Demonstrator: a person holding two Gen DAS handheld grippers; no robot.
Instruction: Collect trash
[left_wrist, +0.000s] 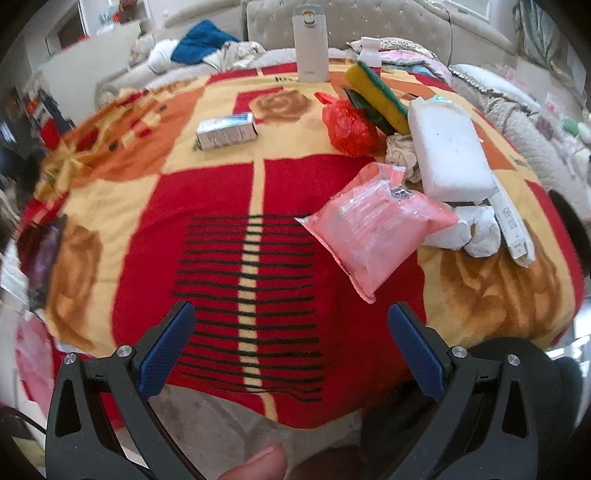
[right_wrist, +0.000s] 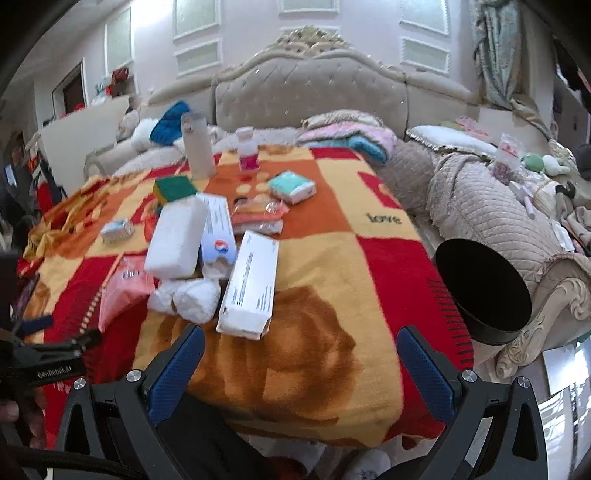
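Trash lies on a red and yellow blanket (left_wrist: 147, 206). In the left wrist view a pink plastic packet (left_wrist: 373, 225) lies just ahead and right of my open, empty left gripper (left_wrist: 291, 325). Beyond it are a white foam block (left_wrist: 448, 151), crumpled white tissue (left_wrist: 476, 229), a red plastic bag (left_wrist: 347, 127) and a small carton (left_wrist: 226, 131). In the right wrist view a long white box (right_wrist: 251, 284) lies just ahead of my open, empty right gripper (right_wrist: 301, 350), with the tissue (right_wrist: 188, 299), foam block (right_wrist: 175, 238) and pink packet (right_wrist: 123, 284) to its left.
A black round bin (right_wrist: 484, 291) stands at the blanket's right edge. A yellow-green sponge (left_wrist: 376, 94), a white flask (left_wrist: 309, 40) and a pill bottle (right_wrist: 246, 149) stand at the far side. A tufted headboard (right_wrist: 314, 92) and quilted bedding (right_wrist: 480, 199) lie behind and right.
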